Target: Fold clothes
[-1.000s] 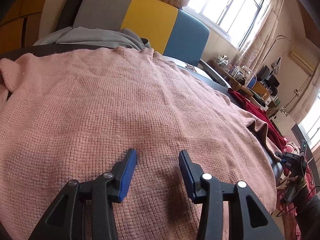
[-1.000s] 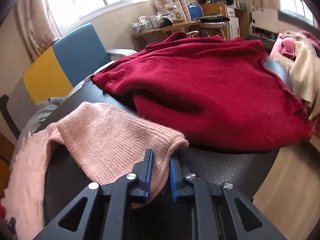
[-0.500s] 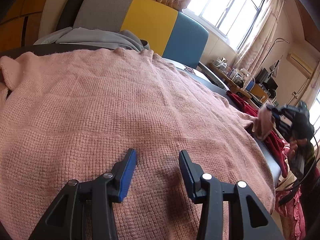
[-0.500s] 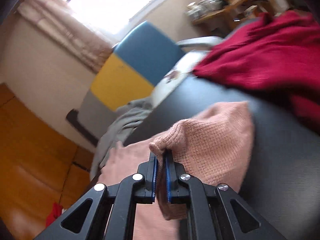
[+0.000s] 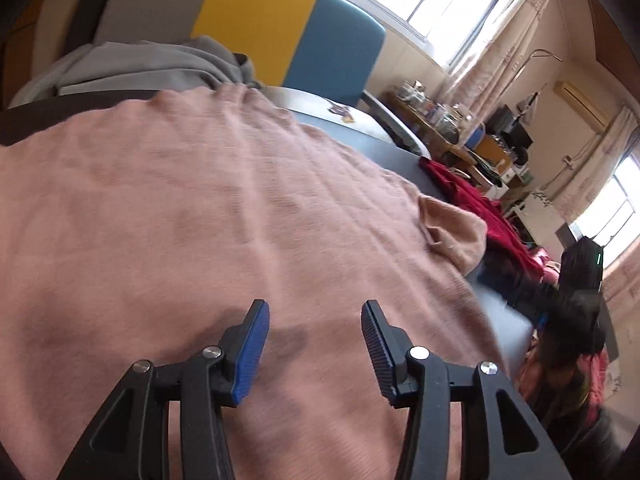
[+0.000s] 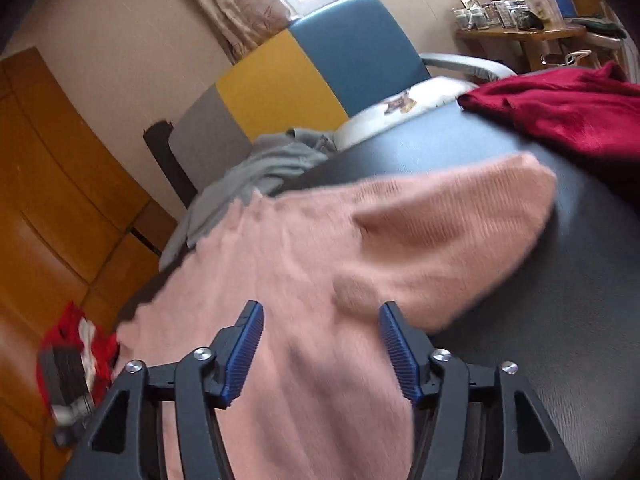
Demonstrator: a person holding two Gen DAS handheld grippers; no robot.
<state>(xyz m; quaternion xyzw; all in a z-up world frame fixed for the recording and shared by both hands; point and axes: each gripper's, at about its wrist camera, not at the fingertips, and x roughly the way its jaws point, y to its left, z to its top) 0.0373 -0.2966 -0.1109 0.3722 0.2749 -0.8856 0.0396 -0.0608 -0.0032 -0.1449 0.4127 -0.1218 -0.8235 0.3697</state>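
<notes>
The left gripper (image 5: 315,340) hovers with jaws opening, empty, the pink sweater (image 5: 200,220) spread just beneath it. The right gripper (image 6: 322,344) is opening too, pads clear of the sweater's sleeve (image 6: 440,232) below; a red garment (image 6: 560,116) lies beyond on the dark table (image 6: 580,300).

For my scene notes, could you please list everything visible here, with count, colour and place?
sweater: one, pink, spread across the table, sleeve folded in
table: one, black, under the clothes
red garment: one, dark red, far end of table
grey garment: one, grey, on the sofa
sofa: one, grey, yellow and blue, behind table
shelf: one, wooden, holding jars, by window
left gripper: black, blue pads, jaws opening over sweater
right gripper: black, blue pads, jaws opening, sweater below
</notes>
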